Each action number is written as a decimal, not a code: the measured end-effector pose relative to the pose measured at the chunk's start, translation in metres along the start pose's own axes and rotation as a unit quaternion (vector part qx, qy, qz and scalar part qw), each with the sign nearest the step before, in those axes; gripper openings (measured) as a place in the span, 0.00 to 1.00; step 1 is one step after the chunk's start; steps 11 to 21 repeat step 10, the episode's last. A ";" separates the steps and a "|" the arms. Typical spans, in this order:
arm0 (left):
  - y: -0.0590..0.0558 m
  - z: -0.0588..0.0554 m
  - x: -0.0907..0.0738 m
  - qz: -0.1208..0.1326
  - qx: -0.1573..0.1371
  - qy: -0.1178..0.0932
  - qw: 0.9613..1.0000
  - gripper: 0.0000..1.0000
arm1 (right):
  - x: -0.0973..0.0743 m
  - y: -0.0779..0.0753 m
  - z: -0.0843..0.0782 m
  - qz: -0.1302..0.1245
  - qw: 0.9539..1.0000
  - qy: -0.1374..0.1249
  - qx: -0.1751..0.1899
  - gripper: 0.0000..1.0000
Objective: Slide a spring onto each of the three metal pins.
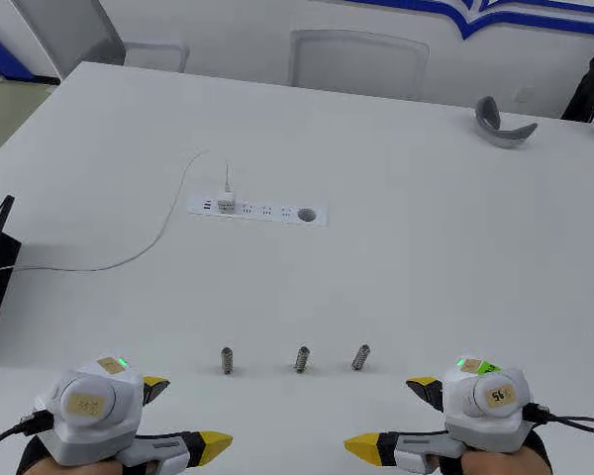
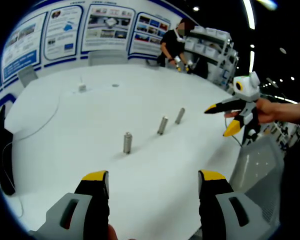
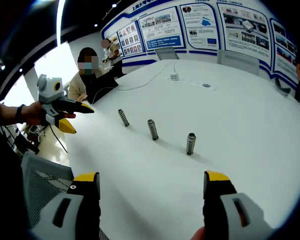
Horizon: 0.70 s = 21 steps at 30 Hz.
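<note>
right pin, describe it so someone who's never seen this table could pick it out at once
Start at the white table and its power strip, then come toward the near edge to the row of three short pins wearing springs. The right pin is the end one on the side of the right gripper, with a neighbour on one side only.

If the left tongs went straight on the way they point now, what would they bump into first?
Probably the nearest pin, which stands a little left of the middle line between the open left tongs. Depth is hard to judge, so they might just pass beside it.
</note>
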<state>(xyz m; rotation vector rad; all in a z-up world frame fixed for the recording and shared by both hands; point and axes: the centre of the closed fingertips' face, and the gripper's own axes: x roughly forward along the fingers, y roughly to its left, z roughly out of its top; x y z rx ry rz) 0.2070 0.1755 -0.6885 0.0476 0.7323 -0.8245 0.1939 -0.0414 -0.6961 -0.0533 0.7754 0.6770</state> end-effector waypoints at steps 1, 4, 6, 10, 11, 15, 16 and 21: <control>0.000 0.000 0.000 0.000 0.001 0.000 1.000 0.74 | 0.000 0.000 0.000 0.000 1.000 0.000 0.000 0.87; 0.000 -0.002 0.000 0.000 0.001 0.002 1.000 0.74 | 0.001 0.000 -0.001 0.001 1.000 0.001 0.000 0.87; 0.000 -0.002 -0.001 0.000 0.000 0.002 1.000 0.74 | 0.002 0.001 -0.001 0.002 1.000 0.002 0.000 0.87; -0.002 -0.002 -0.001 -0.002 0.001 0.002 1.000 0.74 | 0.002 0.003 -0.002 0.003 1.000 0.001 0.000 0.87; -0.002 -0.002 -0.001 -0.002 0.001 0.002 1.000 0.74 | 0.002 0.003 -0.002 0.003 1.000 0.001 0.000 0.87; -0.002 -0.002 -0.001 -0.002 0.001 0.002 1.000 0.74 | 0.002 0.003 -0.002 0.003 1.000 0.001 0.000 0.87; -0.002 -0.002 -0.001 -0.002 0.001 0.002 1.000 0.74 | 0.002 0.003 -0.002 0.003 1.000 0.001 0.000 0.87; -0.002 -0.002 -0.001 -0.002 0.001 0.002 1.000 0.74 | 0.002 0.003 -0.002 0.003 1.000 0.001 0.000 0.87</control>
